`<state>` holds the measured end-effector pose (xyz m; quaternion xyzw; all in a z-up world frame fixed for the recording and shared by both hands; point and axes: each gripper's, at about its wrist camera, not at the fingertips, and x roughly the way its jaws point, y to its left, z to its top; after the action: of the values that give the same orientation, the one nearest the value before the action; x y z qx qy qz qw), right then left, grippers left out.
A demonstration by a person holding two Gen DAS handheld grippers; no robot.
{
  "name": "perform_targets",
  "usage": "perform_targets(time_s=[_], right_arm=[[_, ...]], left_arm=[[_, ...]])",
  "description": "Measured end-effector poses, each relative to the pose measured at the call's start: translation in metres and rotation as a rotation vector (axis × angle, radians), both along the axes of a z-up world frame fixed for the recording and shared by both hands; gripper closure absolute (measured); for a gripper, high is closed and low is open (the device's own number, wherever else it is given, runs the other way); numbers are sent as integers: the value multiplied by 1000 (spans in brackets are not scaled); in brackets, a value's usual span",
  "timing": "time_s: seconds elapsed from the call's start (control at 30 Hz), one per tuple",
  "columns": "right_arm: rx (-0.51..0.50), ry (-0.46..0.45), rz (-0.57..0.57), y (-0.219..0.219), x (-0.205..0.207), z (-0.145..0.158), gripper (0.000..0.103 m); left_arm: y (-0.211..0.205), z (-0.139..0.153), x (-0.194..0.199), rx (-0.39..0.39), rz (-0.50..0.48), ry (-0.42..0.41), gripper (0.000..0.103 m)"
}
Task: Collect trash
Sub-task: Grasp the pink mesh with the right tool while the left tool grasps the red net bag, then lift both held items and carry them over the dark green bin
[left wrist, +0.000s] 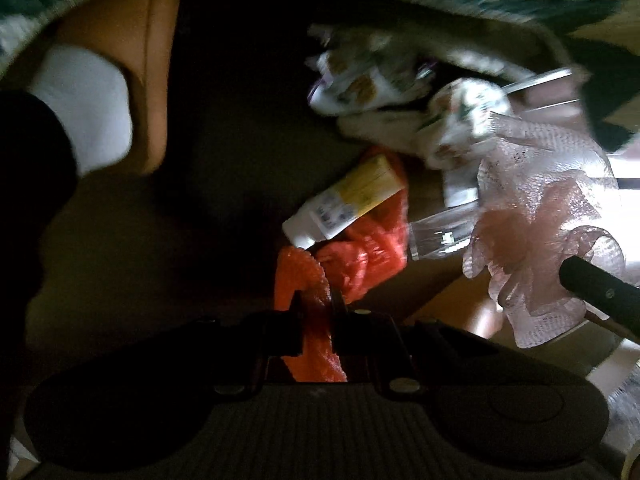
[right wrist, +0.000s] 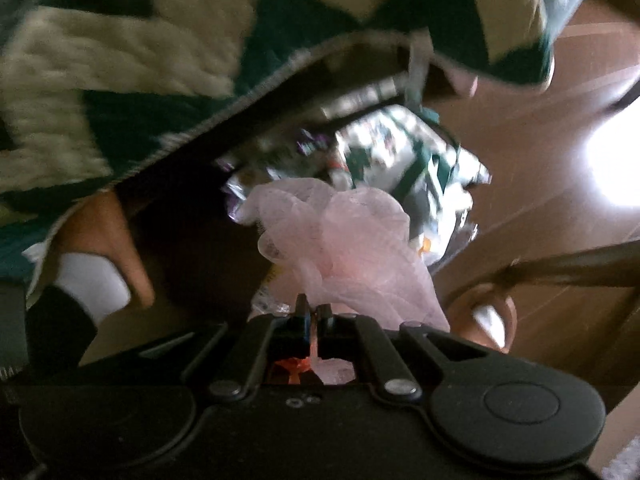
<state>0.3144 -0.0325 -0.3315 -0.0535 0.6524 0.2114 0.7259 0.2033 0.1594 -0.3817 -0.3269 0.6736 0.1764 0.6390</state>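
My left gripper [left wrist: 316, 300] is shut on the edge of an orange plastic bag [left wrist: 360, 256] that lies on the dark floor. A white and yellow tube [left wrist: 344, 204] rests on the bag, with a clear plastic piece [left wrist: 440, 232] beside it and crumpled printed wrappers [left wrist: 380, 84] farther back. My right gripper [right wrist: 314, 312] is shut on a pink mesh plastic bag [right wrist: 344, 232]; that bag also shows at the right of the left wrist view [left wrist: 540, 208]. More printed wrappers [right wrist: 400, 156] lie behind it.
A green and cream blanket [right wrist: 120, 60] hangs over the trash pile from above. A white-socked foot [left wrist: 84, 104] stands at the left beside a wooden leg [left wrist: 156, 80]. Brown floor [right wrist: 540, 140] with a bright glare spreads to the right. A dark curved bar [right wrist: 580, 264] crosses the right side.
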Motion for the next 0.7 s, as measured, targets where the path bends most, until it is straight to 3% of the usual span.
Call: perform_targets(time_s=[0.37,0.7], right_arm=[[128,-255,115,-48,-50,146,101],[157,-591,221,-101,-83,274,102]], left_arm=[[-30,143,-12,99,-96,-286,91],[-91,281,7,177,-242,-589,91]])
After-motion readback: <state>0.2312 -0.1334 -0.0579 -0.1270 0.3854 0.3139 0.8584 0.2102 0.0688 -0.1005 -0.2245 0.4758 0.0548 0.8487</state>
